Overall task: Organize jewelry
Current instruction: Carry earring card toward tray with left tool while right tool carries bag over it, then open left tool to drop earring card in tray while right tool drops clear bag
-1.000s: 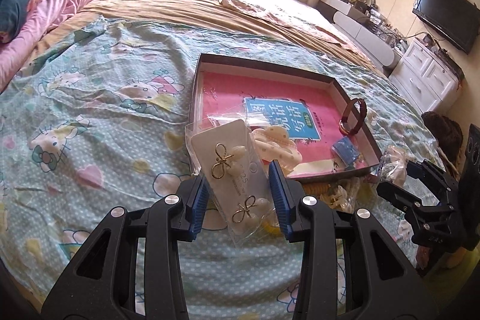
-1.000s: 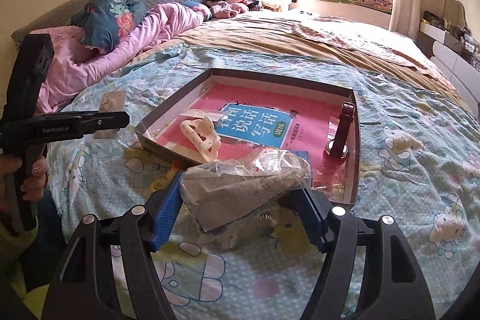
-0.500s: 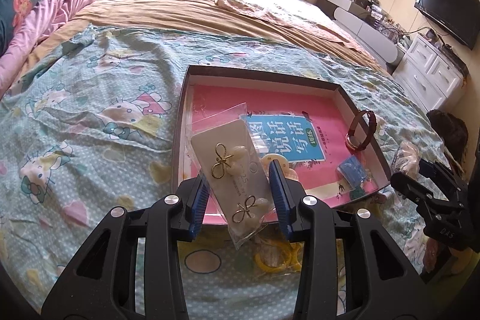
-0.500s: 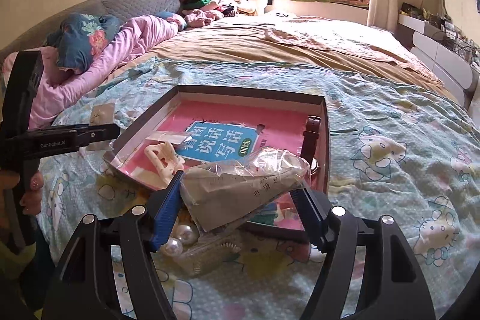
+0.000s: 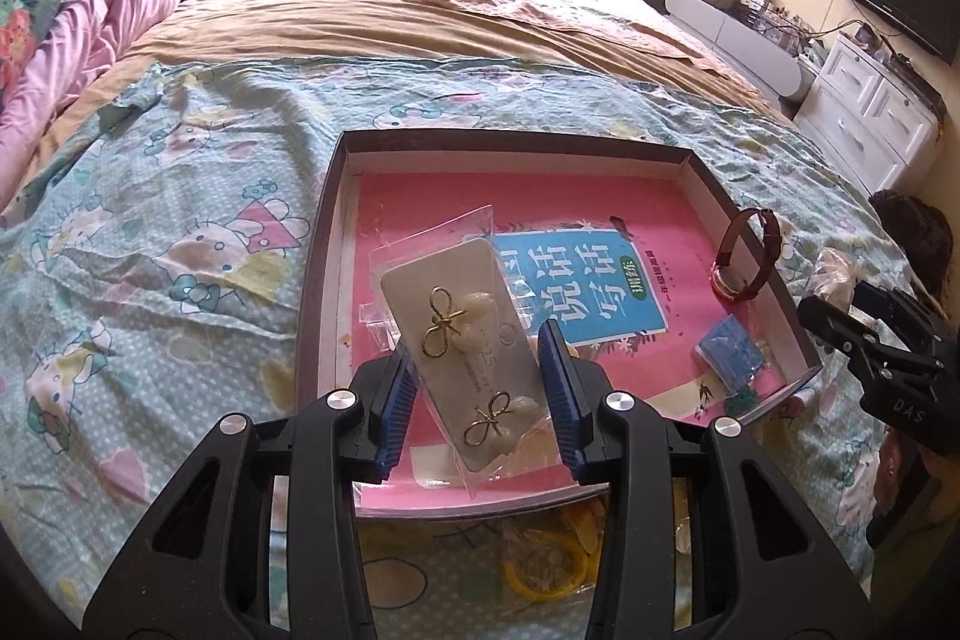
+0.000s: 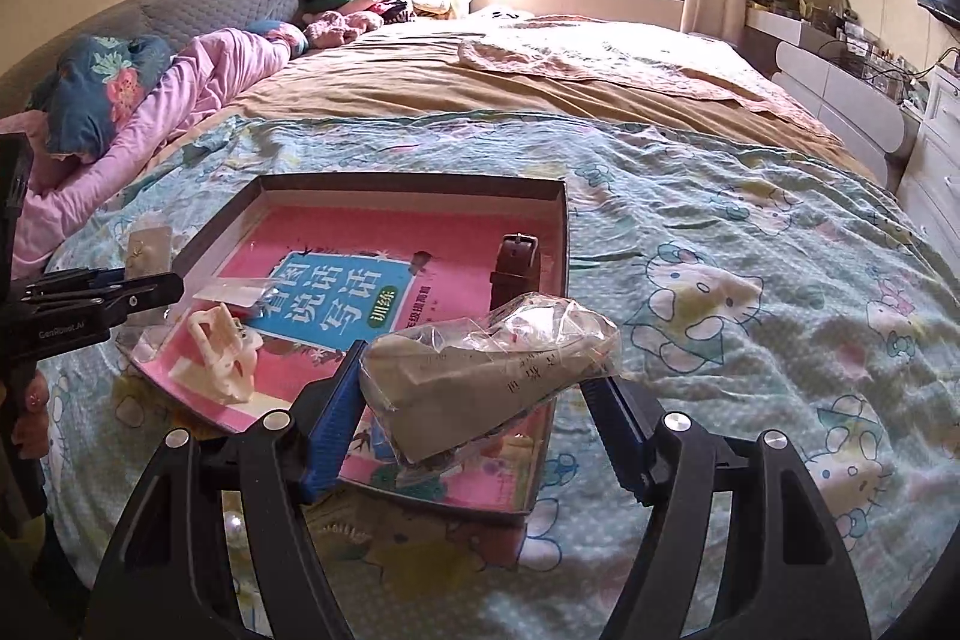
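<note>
My left gripper is shut on an earring card in a clear sleeve, with two gold bow earrings on it. It hangs over the near left part of a dark-walled tray lined with a pink book. My right gripper is shut on a crumpled clear plastic bag with paper inside, above the tray's near right corner. Inside the tray lie a brown-strapped watch, a small blue packet and a white hair claw.
The tray rests on a cartoon-print bedsheet. A yellow ring and pearls lie on the sheet at the tray's near edge. Pink bedding and pillows are far left, white drawers at right.
Both grippers have moved forward with their loads and now hang over the tray's near edge. The grips have not changed.
</note>
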### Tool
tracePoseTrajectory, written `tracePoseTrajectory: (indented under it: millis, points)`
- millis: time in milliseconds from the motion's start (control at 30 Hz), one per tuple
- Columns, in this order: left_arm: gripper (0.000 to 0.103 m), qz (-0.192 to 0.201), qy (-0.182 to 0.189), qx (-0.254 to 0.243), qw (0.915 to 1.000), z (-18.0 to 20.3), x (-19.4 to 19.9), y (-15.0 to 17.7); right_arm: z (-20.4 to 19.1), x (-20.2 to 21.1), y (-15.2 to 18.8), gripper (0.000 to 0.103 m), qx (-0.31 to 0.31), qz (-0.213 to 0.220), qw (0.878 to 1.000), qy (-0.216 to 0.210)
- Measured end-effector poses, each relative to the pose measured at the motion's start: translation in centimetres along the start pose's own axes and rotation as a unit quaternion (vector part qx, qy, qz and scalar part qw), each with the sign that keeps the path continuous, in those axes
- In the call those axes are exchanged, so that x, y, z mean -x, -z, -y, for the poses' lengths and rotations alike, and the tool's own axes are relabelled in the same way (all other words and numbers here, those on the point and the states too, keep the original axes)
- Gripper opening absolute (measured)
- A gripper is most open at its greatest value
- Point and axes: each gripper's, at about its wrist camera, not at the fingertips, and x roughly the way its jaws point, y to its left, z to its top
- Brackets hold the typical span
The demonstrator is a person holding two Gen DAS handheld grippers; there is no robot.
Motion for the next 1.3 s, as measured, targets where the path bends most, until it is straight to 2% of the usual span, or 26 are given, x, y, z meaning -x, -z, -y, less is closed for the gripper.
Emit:
tracePoseTrajectory:
  millis: [367,667,967,1233,1300]
  points:
    - [0.031,-0.009,-0.016,0.009,0.9998,-1.0,-1.8,-0.6,-0.7,-2.7,0.3,0.069,0.009,-0.03,1.0,0.004]
    - [0.034,-0.017,-0.014,0.015,0.9997,-1.4,-2.4,-0.1,-0.8,-3.4,0.0,0.069,0.009,-0.032,0.999,0.014]
    - [0.051,-0.019,-0.013,0.019,0.9995,-1.6,-2.4,0.2,-1.3,-2.9,-0.2,0.069,0.008,-0.021,1.0,0.011]
    - [0.069,-0.01,-0.01,0.02,0.9997,-1.4,-1.2,0.3,-1.7,-3.7,0.3,0.07,0.009,-0.035,0.999,0.003]
    - [0.07,-0.007,-0.007,0.024,0.9997,-1.4,-0.9,0.3,-1.6,-3.6,0.4,0.07,0.006,-0.035,0.999,0.002]
